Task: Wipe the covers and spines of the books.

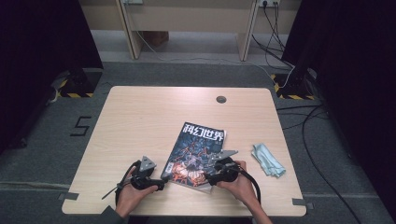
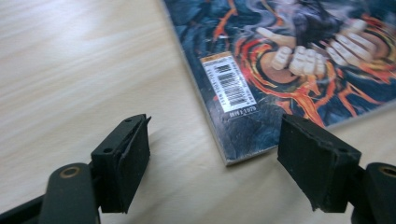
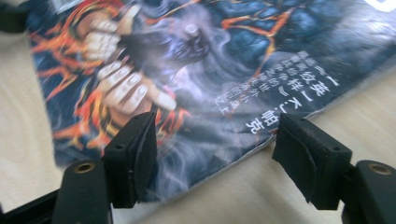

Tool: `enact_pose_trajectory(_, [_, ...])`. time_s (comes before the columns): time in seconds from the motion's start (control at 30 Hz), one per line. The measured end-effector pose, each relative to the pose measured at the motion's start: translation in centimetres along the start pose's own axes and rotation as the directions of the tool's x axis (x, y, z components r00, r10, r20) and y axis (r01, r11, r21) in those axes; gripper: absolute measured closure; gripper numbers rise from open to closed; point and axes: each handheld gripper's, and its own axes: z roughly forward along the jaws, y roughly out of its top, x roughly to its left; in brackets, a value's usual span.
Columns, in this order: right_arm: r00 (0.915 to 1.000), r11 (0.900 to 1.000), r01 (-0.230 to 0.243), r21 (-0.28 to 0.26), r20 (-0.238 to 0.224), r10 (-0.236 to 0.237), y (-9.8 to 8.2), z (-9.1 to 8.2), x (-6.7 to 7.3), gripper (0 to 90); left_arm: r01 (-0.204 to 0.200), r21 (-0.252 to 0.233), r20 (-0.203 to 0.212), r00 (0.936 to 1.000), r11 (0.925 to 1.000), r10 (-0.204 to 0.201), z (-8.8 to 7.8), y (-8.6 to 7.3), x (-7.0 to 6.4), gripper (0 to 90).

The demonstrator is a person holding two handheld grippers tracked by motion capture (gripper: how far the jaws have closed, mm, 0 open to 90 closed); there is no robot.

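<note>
A magazine [image 1: 196,155] with a dark blue and orange cover lies flat on the wooden table [image 1: 140,121], tilted, its title at the far end. My left gripper [image 1: 162,185] is open at the magazine's near left corner; the barcode corner [image 2: 231,88] sits between the jaws, nothing gripped. My right gripper [image 1: 211,178] is open at the near right corner, jaws straddling the magazine's edge [image 3: 243,156]. The cover art [image 3: 154,70] lies just beyond the right fingertips [image 3: 135,149]. Each gripper is held by a hand.
A crumpled light blue cloth [image 1: 267,159] lies on the table right of the magazine. A small round grommet [image 1: 221,99] sits near the far edge. Cables [image 1: 299,116] run over the floor at the right.
</note>
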Motion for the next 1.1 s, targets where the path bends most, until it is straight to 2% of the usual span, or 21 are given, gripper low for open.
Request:
enact_pose_trajectory(0.1, [0.9998,1.000,0.008,0.006,-0.016,-0.008,0.0,0.1,0.9,28.6,0.010,-0.006,-0.054,0.9985,0.9999,-0.010,-0.1,0.1,0.5,26.9])
enact_pose_trajectory(0.13, [0.9997,1.000,0.011,0.011,-0.021,-0.011,0.0,0.1,1.1,28.3,0.019,-0.003,-0.047,0.9987,0.9998,-0.019,-0.1,0.0,0.4,26.9])
enact_pose_trajectory(0.2, [0.9980,1.000,0.023,0.016,-0.059,-0.022,0.1,0.2,1.9,29.0,0.018,0.007,-0.036,0.9992,0.9998,-0.018,0.0,0.0,0.1,27.1])
enact_pose_trajectory(0.33, [0.9966,0.999,0.048,0.024,-0.068,-0.046,0.2,0.3,2.9,29.8,0.005,0.006,-0.001,1.0000,1.0000,-0.005,-0.1,-0.1,-0.7,27.1])
enact_pose_trajectory(0.43, [0.9948,0.998,0.062,0.021,-0.082,-0.060,0.2,0.3,3.2,31.0,0.004,0.013,0.020,0.9998,0.9999,-0.005,0.0,-0.1,-1.1,26.9])
enact_pose_trajectory(0.5, [0.9937,0.998,0.060,0.020,-0.097,-0.057,0.3,0.1,2.9,35.0,0.014,0.015,0.037,0.9992,0.9998,-0.015,-0.2,-0.2,-1.3,27.3])
enact_pose_trajectory(0.57, [0.9945,0.999,0.048,0.009,-0.093,-0.047,0.4,-0.2,2.1,34.7,0.019,0.011,0.043,0.9989,0.9998,-0.019,-0.3,-0.2,-1.4,27.2])
enact_pose_trajectory(0.63, [0.9986,1.000,0.023,0.000,-0.048,-0.023,0.5,-0.7,1.0,34.1,0.026,0.008,0.049,0.9985,0.9996,-0.026,-0.4,-0.2,-1.5,27.2])
enact_pose_trajectory(0.73, [0.9996,0.999,-0.016,-0.048,0.023,0.018,0.9,-1.4,-1.1,33.6,0.029,0.008,0.060,0.9978,0.9995,-0.030,-0.3,-0.2,-1.8,27.2])
enact_pose_trajectory(0.8, [0.9953,0.995,-0.052,-0.085,0.076,0.059,1.3,-1.8,-2.9,32.7,0.026,0.011,0.066,0.9974,0.9996,-0.027,-0.2,-0.3,-1.9,26.7])
enact_pose_trajectory(0.9, [0.9911,0.991,-0.097,-0.095,0.082,0.105,1.6,-1.9,-4.8,31.9,0.033,0.010,0.086,0.9958,0.9994,-0.034,-0.2,-0.3,-2.2,26.9])
enact_pose_trajectory(1.1, [0.9766,0.985,-0.147,-0.092,0.145,0.159,2.3,-1.3,-7.8,30.8,0.030,0.008,0.075,0.9967,0.9995,-0.031,-0.1,-0.2,-2.6,24.5])
